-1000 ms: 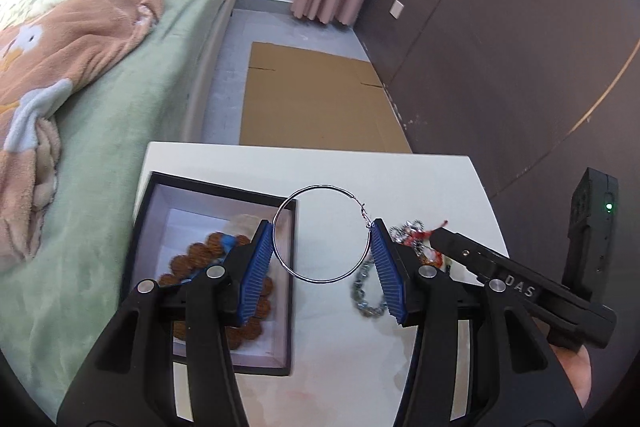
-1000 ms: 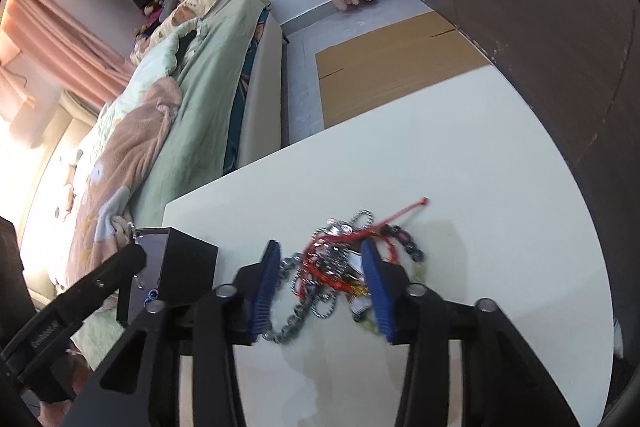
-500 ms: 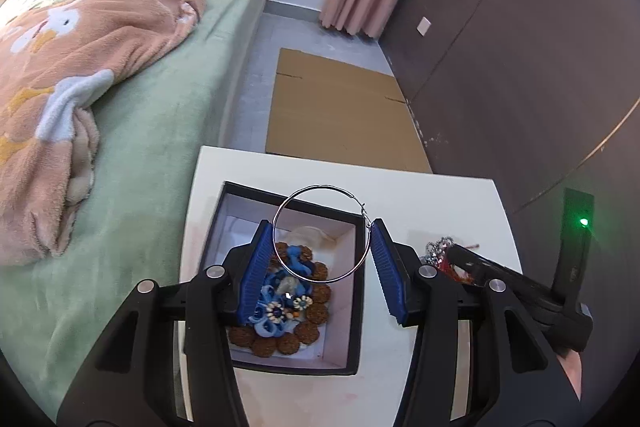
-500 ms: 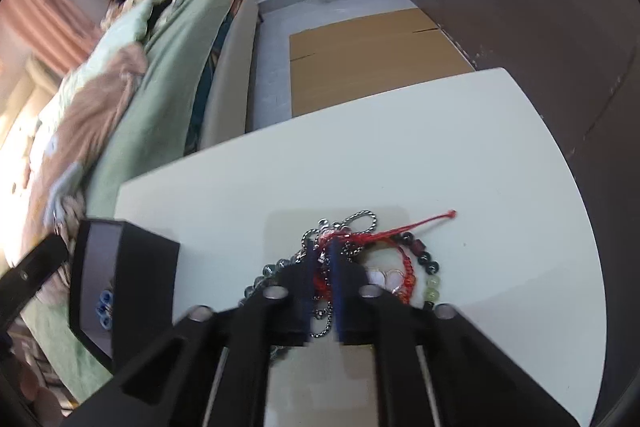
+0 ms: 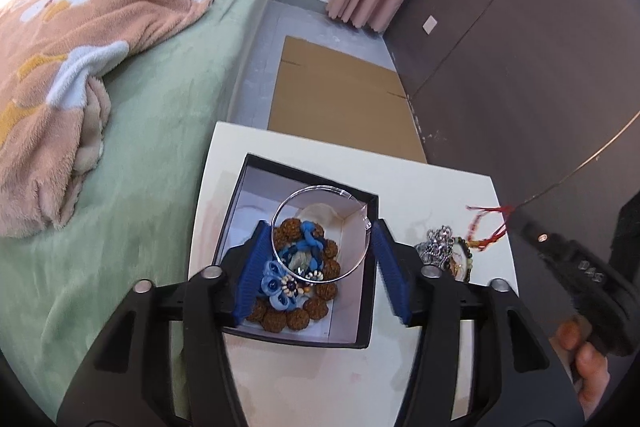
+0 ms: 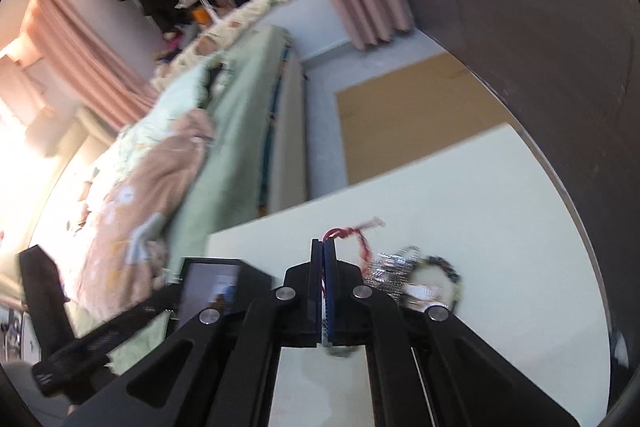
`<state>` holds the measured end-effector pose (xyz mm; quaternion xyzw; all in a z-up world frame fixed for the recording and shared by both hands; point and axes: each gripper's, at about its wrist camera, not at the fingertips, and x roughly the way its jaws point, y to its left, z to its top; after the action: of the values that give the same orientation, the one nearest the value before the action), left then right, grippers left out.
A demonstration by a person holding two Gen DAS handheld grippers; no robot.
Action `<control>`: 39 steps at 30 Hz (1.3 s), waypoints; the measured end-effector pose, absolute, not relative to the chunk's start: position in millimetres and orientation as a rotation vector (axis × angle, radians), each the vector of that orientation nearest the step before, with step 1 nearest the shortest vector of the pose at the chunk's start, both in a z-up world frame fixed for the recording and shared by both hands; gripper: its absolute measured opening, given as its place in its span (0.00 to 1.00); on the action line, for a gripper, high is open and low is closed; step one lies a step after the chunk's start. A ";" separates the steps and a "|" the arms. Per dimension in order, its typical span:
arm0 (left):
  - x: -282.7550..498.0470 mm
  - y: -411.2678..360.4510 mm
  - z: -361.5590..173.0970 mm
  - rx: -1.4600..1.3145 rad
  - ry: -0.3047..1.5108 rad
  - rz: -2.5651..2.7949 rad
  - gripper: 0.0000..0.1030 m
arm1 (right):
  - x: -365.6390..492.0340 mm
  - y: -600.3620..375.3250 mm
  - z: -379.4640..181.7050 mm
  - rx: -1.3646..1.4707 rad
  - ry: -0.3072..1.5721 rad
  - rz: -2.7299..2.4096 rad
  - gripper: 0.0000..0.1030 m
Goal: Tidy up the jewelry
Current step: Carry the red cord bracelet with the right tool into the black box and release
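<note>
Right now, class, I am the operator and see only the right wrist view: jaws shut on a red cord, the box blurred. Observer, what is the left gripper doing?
Observer: The left gripper hovers over the black box. A silver hoop is between its pads, and the jaws have just been opening.
Operator: What is already in the box?
Observer: A brown bead bracelet with a blue flower piece lying on it.
Operator: Did my cord come away alone?
Observer: The red cord hangs from the right gripper above the jewelry pile. I cannot tell whether it is fully free.
</note>
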<state>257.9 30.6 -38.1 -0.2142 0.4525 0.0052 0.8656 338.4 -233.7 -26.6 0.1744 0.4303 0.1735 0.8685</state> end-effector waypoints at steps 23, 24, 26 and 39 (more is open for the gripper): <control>236.6 99.8 -31.1 -0.528 0.846 0.198 0.94 | 319.4 -128.1 -14.7 0.281 0.937 0.669 0.07; 234.6 100.7 -32.2 -0.524 0.841 0.203 0.94 | 318.6 -128.7 -17.5 0.255 0.942 0.652 0.07; 230.7 102.5 -35.3 -0.513 0.834 0.217 0.94 | 318.1 -134.3 -22.1 0.258 0.959 0.646 0.12; 240.6 51.0 -21.8 -0.371 0.850 0.086 0.95 | 308.2 -211.9 -30.9 0.200 0.950 0.438 0.80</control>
<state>240.6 51.0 -21.8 -0.1790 0.4097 0.0415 0.8935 308.2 -211.9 -30.9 0.0952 0.4529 0.2087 0.8615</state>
